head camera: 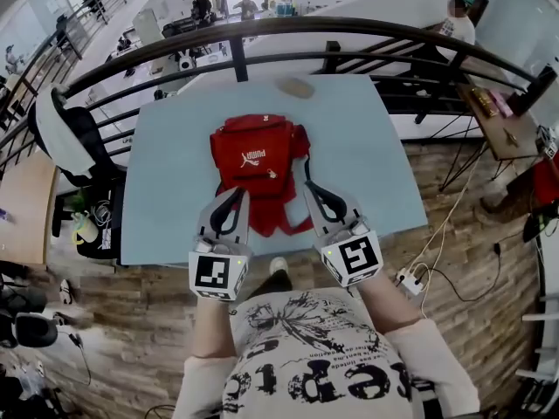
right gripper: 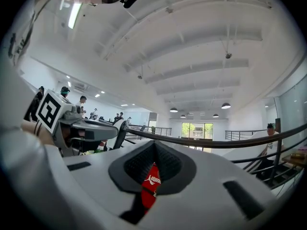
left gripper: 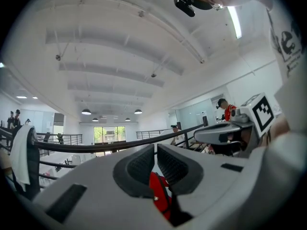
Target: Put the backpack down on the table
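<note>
Backpack (head camera: 258, 160) is red and lies logo-up near the middle of the light blue tabletop (head camera: 166, 208). Its straps (head camera: 293, 225) trail toward the 6 o'clock edge. To me it looks set down already, though from straight above I can't confirm its full weight is on the surface.

Left gripper (head camera: 234, 201) sits at 7 o'clock of the pack and right gripper (head camera: 311, 190) at 5 o'clock, both tips at its near hem. Left gripper view: jaws clenched together, no cloth between the pads (left gripper: 144, 164), red pack (left gripper: 160, 195) showing low behind them. Right gripper view: same, jaws pressed closed on nothing I can see, logo panel (right gripper: 152, 181) peeking under them.

Risks from here:
- A dark strap runs right by the right tip (touching or just beside, can't say). Pulling back toward 6 o'clock could hook it and drag the pack.
- The strap loops are close to the near edge. A drag that way could tip the soft pack off onto the floor.
- If some thin webbing is pinched unseen, lifting the hands would raise the pack again.
- Closed tips shoving toward 12 o'clock would only slide it; the railing (head camera: 349, 37) is well beyond, so low concern.
</note>
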The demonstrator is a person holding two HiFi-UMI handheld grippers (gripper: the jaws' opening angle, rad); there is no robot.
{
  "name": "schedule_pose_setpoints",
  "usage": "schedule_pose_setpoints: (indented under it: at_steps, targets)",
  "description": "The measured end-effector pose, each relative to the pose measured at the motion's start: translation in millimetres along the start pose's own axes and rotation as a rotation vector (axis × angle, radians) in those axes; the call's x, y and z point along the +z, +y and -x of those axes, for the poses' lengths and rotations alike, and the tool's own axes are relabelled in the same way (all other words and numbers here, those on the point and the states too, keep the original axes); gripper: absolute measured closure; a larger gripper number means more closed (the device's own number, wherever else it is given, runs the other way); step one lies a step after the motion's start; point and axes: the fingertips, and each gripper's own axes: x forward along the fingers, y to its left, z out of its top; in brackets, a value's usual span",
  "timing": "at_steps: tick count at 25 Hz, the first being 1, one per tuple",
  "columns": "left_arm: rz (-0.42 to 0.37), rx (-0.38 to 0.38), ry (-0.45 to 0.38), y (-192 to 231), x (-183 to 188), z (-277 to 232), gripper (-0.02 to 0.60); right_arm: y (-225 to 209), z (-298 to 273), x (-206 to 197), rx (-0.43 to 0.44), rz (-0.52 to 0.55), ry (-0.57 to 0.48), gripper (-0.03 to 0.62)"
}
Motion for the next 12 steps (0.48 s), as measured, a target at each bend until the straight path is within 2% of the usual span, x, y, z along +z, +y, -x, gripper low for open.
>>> schedule_pose_setpoints:
  at_steps: [7, 12]
  targets:
    - [0.016, -0.017, -0.013, 0.2, 0.8, 3.3, 0.560, 2.3, -3.5, -3.1, -0.010, -0.009, 0.000, 0.603]
    - [-0.005, -0.009, -0.012, 4.7, -3.9, 2.7, 0.560, 0.6, -10.6, -6.2, -0.024, -0.022, 0.010, 0.603]
